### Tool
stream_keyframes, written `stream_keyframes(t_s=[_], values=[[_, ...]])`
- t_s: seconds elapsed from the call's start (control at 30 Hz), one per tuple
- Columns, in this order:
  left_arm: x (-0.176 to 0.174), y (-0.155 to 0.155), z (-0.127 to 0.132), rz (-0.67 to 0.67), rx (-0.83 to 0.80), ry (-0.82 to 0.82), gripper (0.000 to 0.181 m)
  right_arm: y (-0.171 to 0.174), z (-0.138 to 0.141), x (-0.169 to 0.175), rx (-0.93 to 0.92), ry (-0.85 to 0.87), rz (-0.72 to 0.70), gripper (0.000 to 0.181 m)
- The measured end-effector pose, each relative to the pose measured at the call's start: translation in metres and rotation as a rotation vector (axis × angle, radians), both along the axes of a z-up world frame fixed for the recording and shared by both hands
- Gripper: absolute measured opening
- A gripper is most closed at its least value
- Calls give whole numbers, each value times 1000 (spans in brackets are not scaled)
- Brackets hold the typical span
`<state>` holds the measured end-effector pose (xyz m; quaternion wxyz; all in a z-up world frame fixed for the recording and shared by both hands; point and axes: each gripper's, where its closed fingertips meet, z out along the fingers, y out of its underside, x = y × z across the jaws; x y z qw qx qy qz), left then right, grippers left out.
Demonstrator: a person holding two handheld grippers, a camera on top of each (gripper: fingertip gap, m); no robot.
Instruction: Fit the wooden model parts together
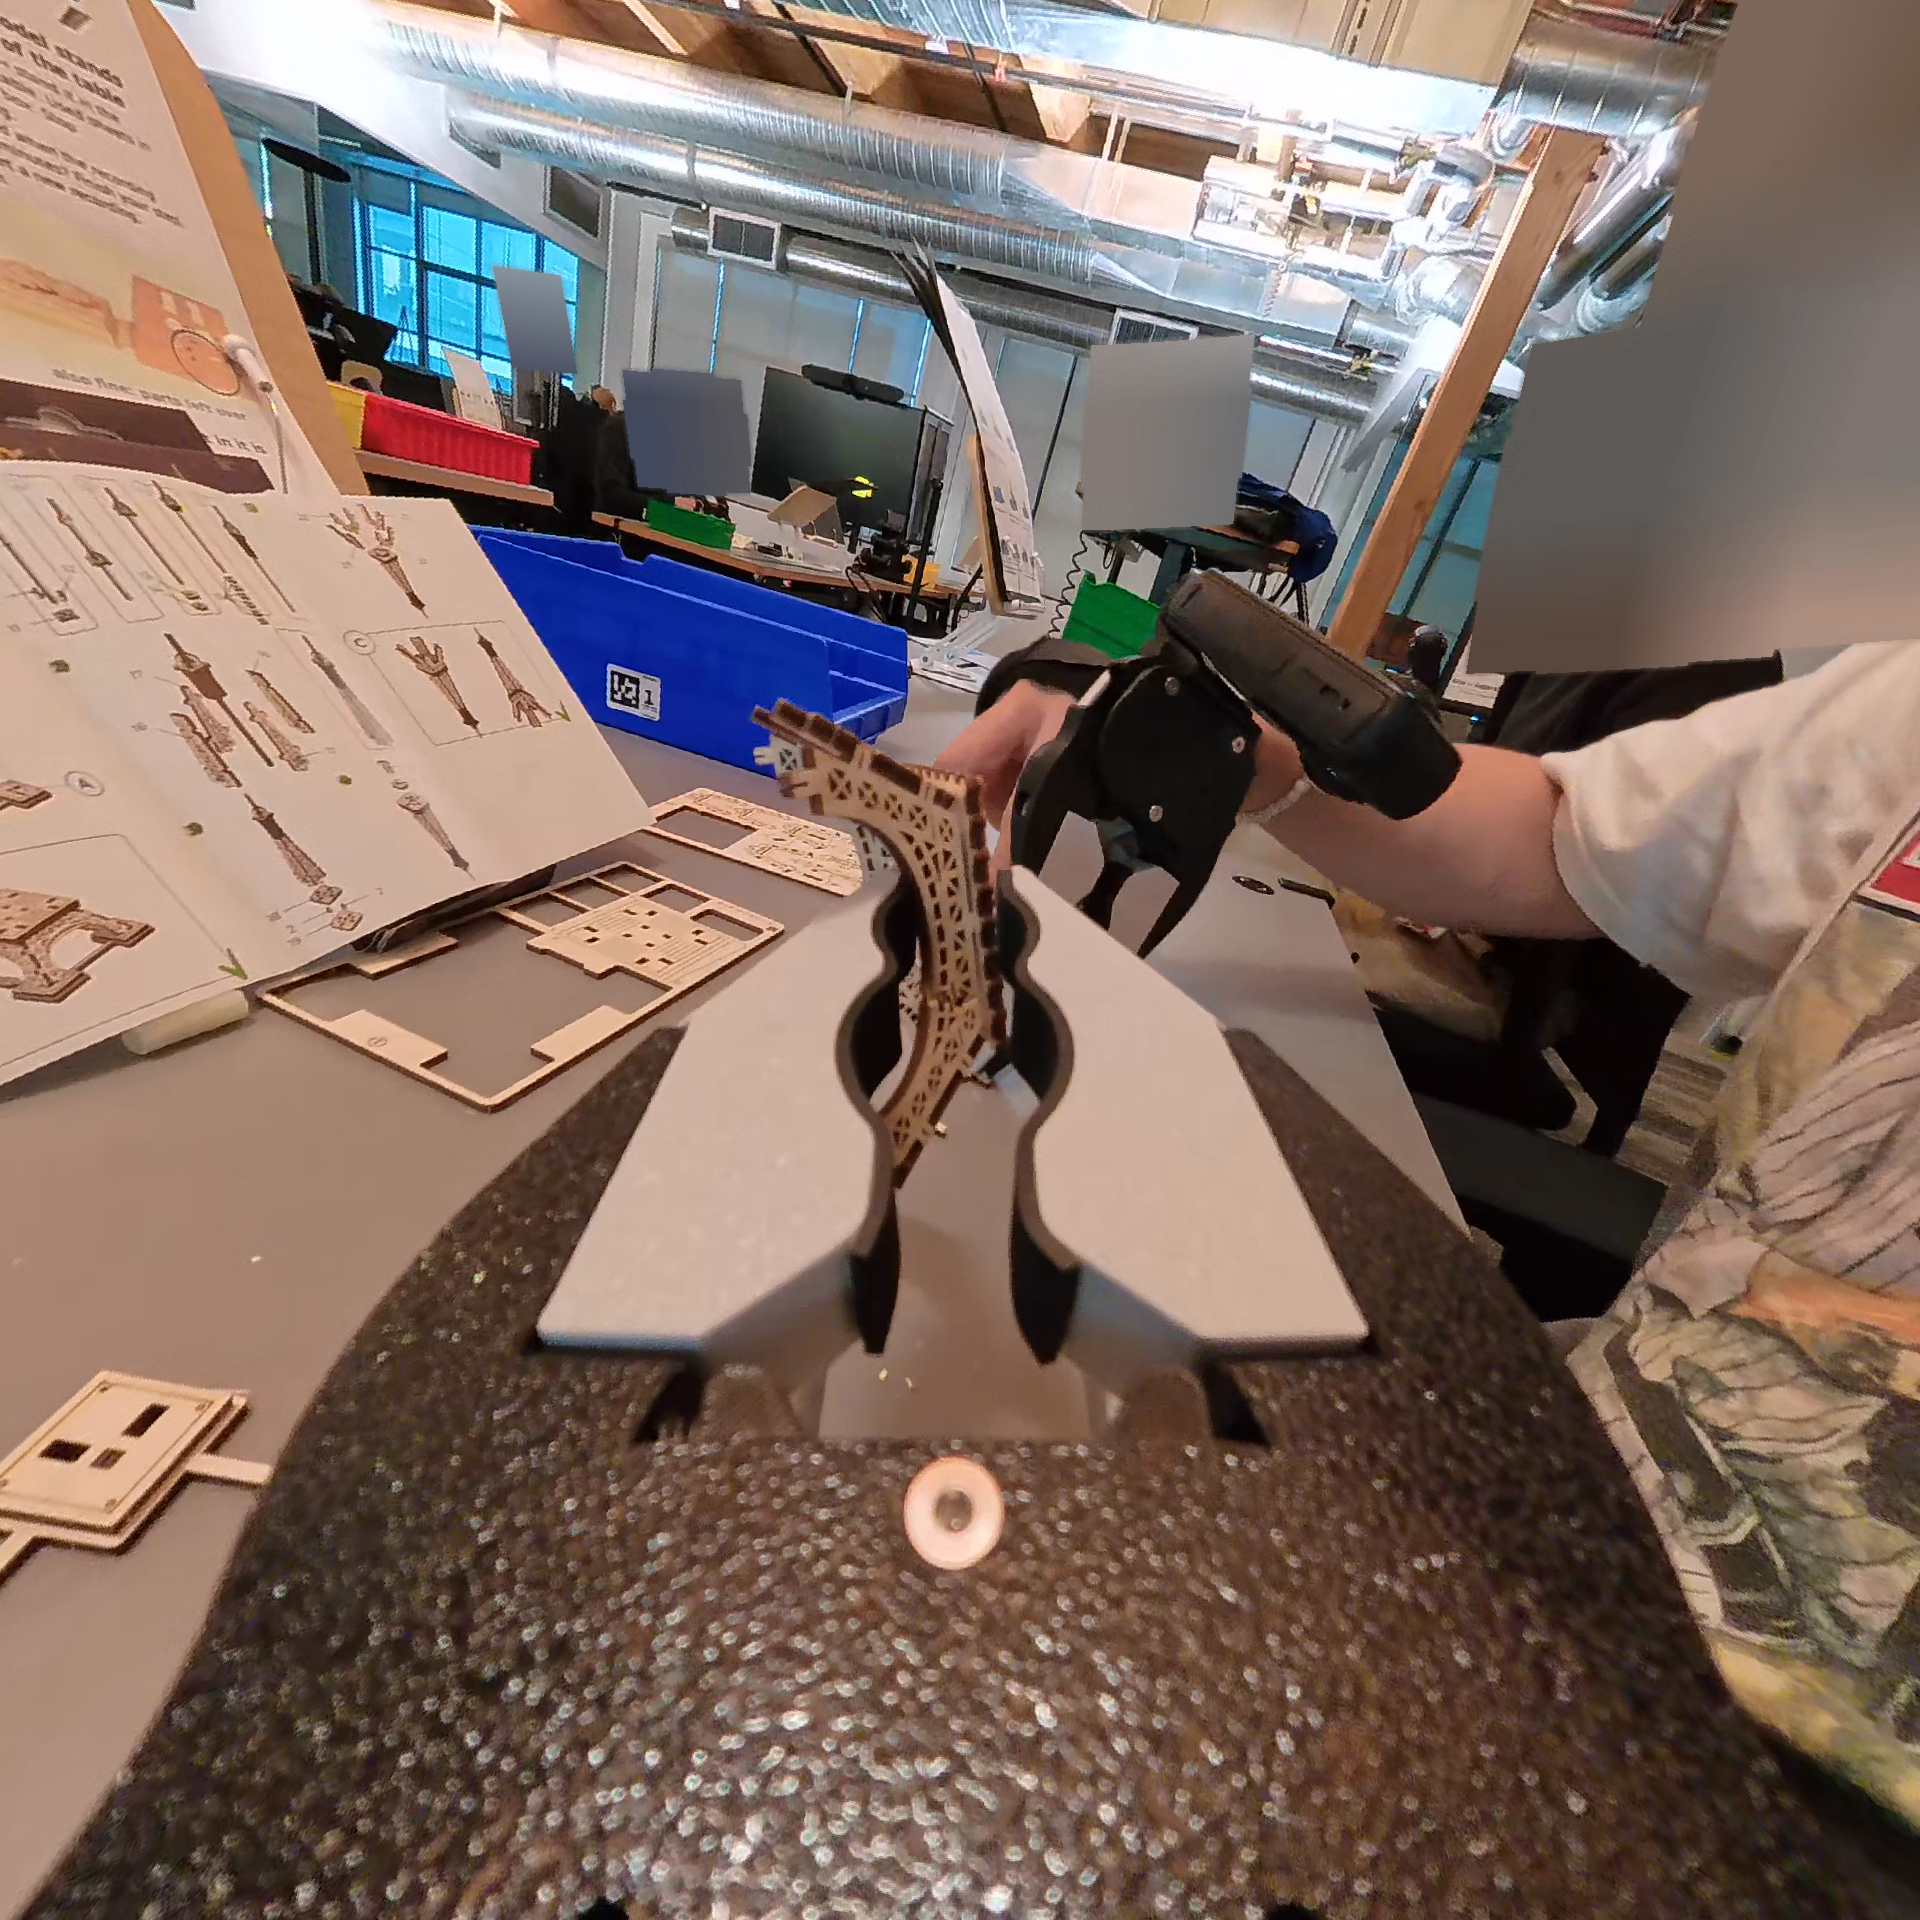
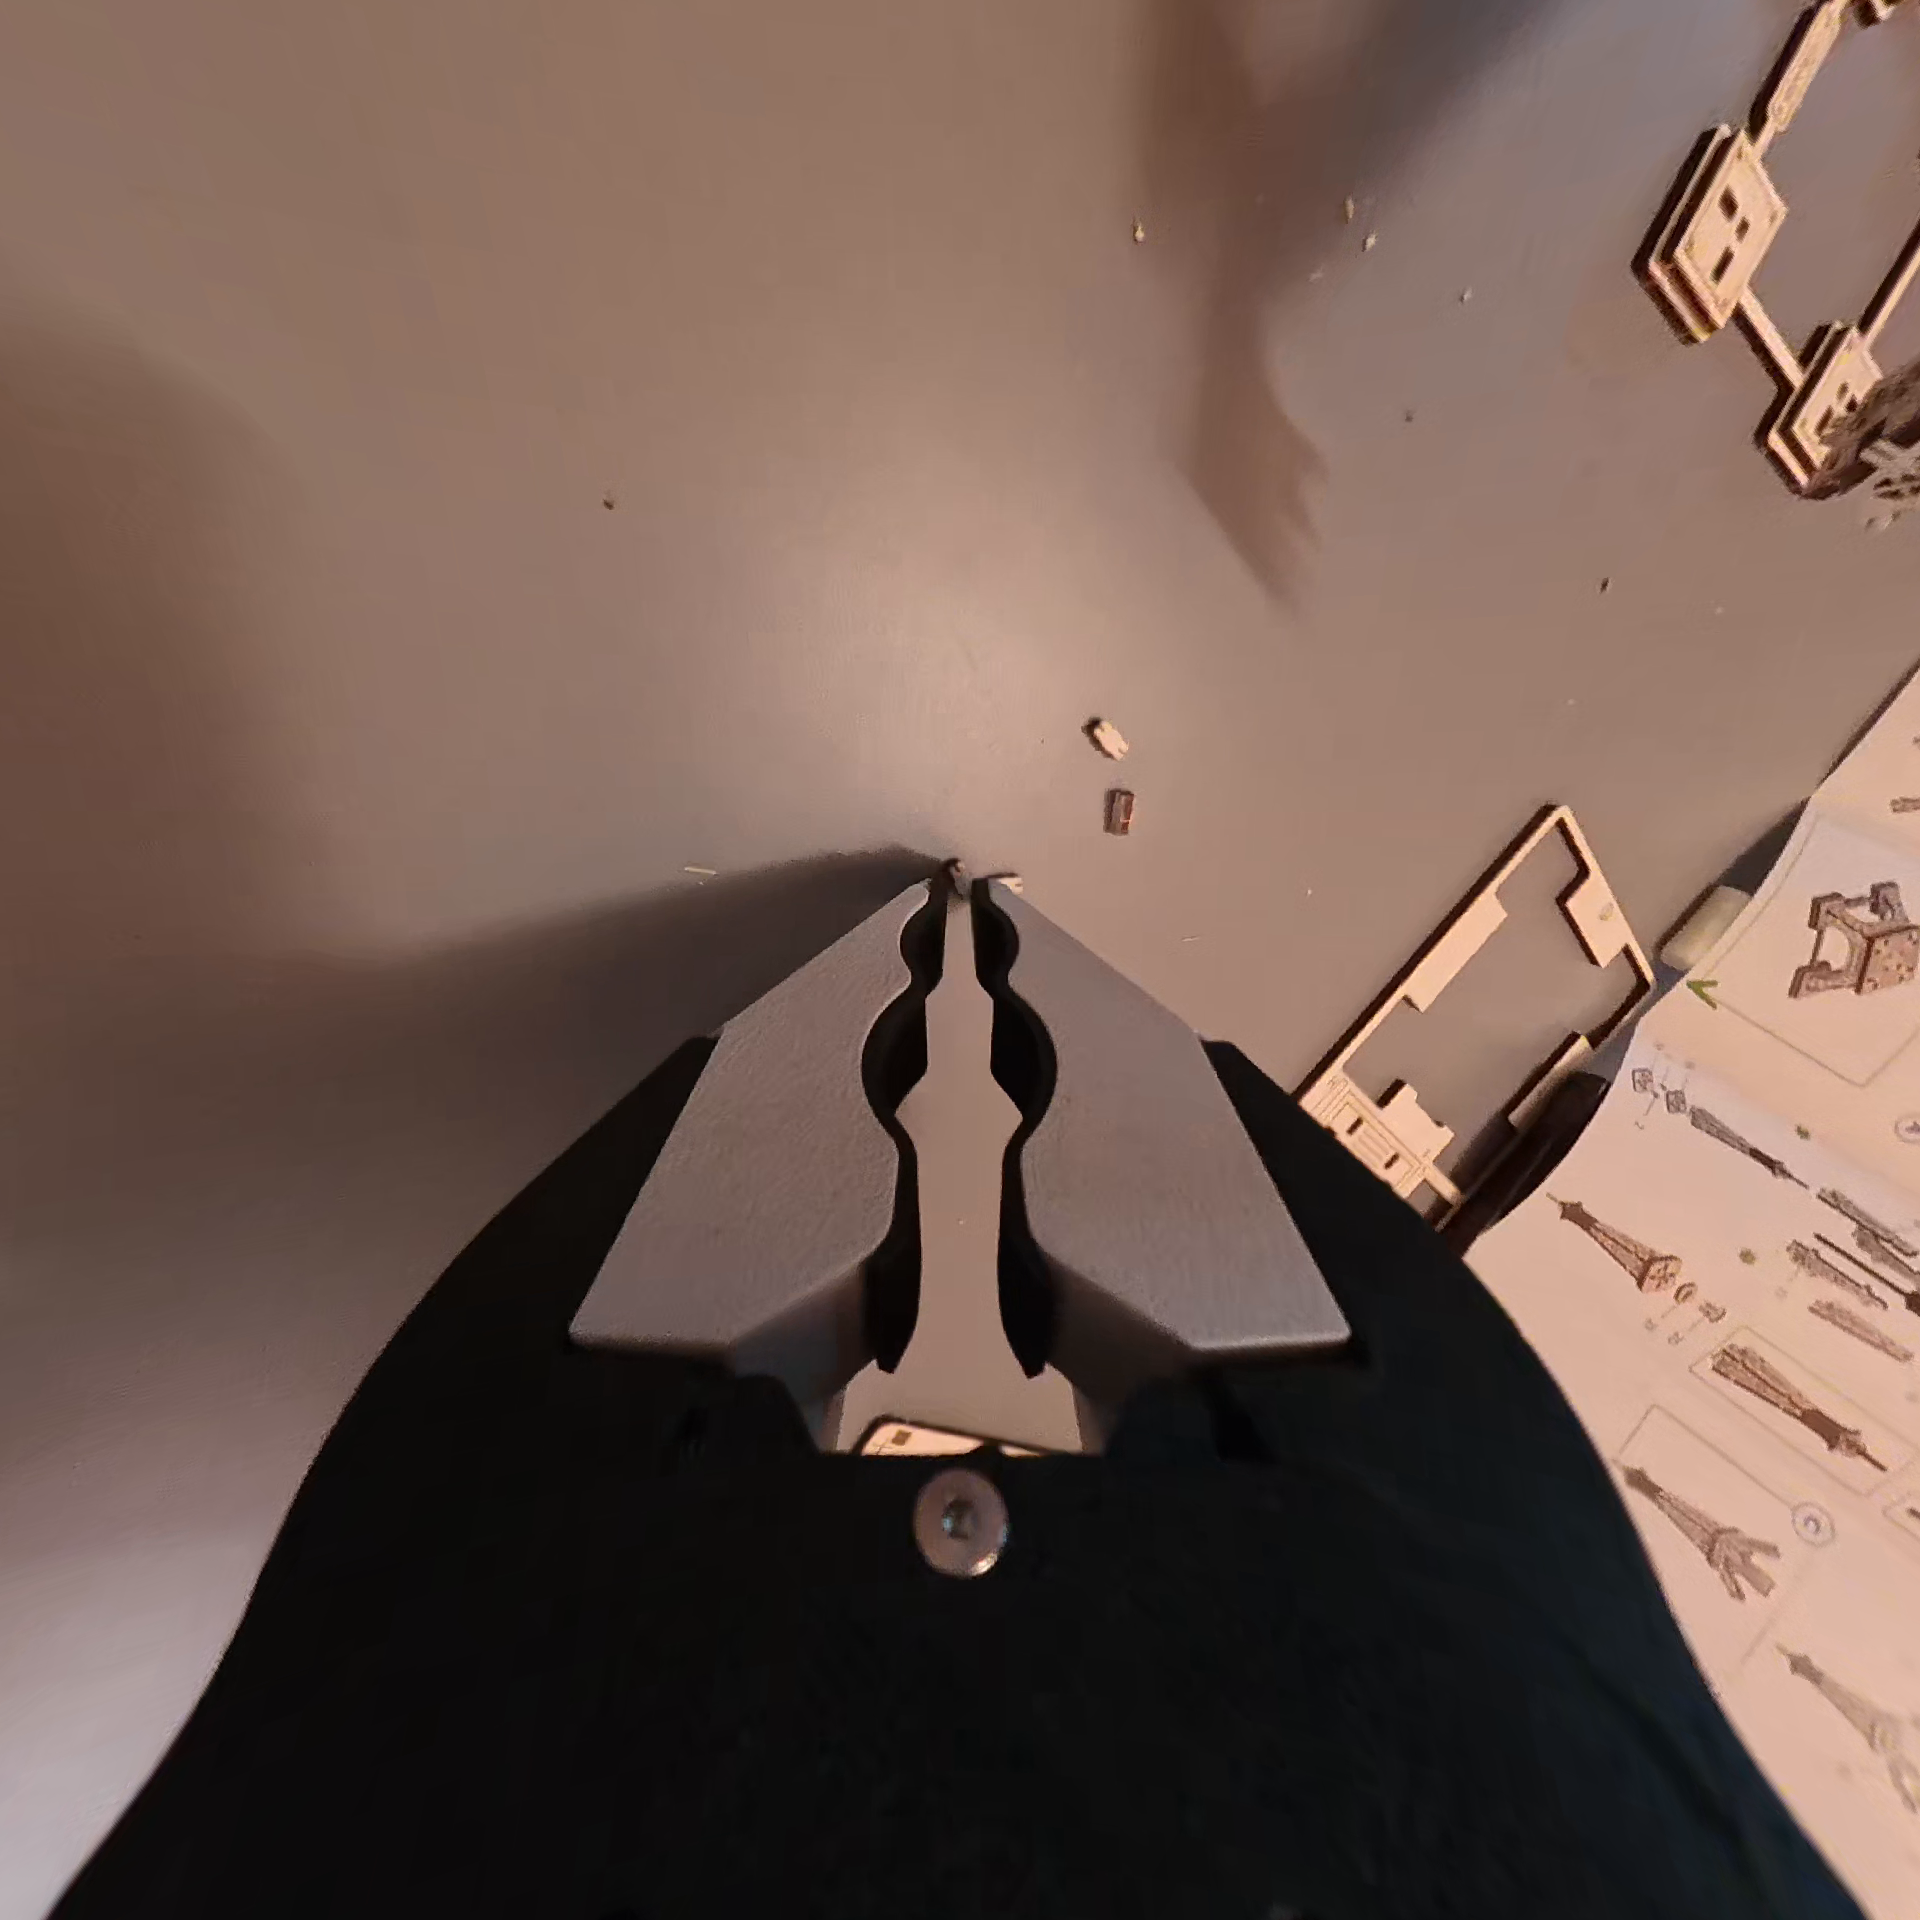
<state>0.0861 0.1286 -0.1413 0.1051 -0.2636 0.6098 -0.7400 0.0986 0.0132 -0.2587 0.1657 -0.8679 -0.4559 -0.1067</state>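
Note:
My left gripper [image 1: 956, 904] is shut on a curved wooden lattice part [image 1: 883, 800] and holds it upright above the grey table [image 1: 260, 1195]. My right gripper [image 1: 1138, 925], black and held by a hand, points down at the table just behind that part. In the right wrist view the right gripper [image 2: 958, 883] has its tips almost together, touching the table [image 2: 520, 520]. A tiny wooden bit [image 2: 951, 864] sits at the tips; I cannot tell if it is gripped. Two small wooden pieces [image 2: 1108, 738] [image 2: 1119, 811] lie just beyond.
An open instruction booklet [image 1: 260, 707] [image 2: 1766, 1299] lies at the left. Punched-out wooden sheets [image 1: 499, 997] [image 2: 1475, 1039] lie beside it. A wooden base frame [image 1: 104, 1455] [image 2: 1766, 239] lies near me. A blue bin [image 1: 675, 634] stands behind. A person's arm [image 1: 1455, 831] reaches in from the right. Across from one pair of fingers to the other is roughly 15 cm.

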Motion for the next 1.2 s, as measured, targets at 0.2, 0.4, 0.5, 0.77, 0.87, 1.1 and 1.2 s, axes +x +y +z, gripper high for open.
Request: stream_keyframes(t_s=[0.2, 0.4, 0.5, 0.77, 0.87, 1.1, 1.2], values=[[-1, -2, 1, -16, -9, -2, 12, -1, 0, -2, -65, 64, -1, 2], [-1, 0, 2, -18, -32, 4, 11, -1, 1, -2, -132, 198, -147, 0], [-1, 4, 2, -8, -31, 0, 11, -6, 2, -11, -183, 284, -263, 0], [-3, 5, 4, -9, -35, -7, 12, -9, 7, -12, -139, 294, -455, 18], [-3, 4, 4, -8, -27, -14, 11, -8, 3, -8, -125, 279, -464, 11], [-4, 3, 4, -7, -19, -22, 11, 1, 1, -8, -69, 308, -439, 4], [-4, 2, 4, -9, -21, -22, 11, 2, 1, -8, -60, 308, -442, 2]])
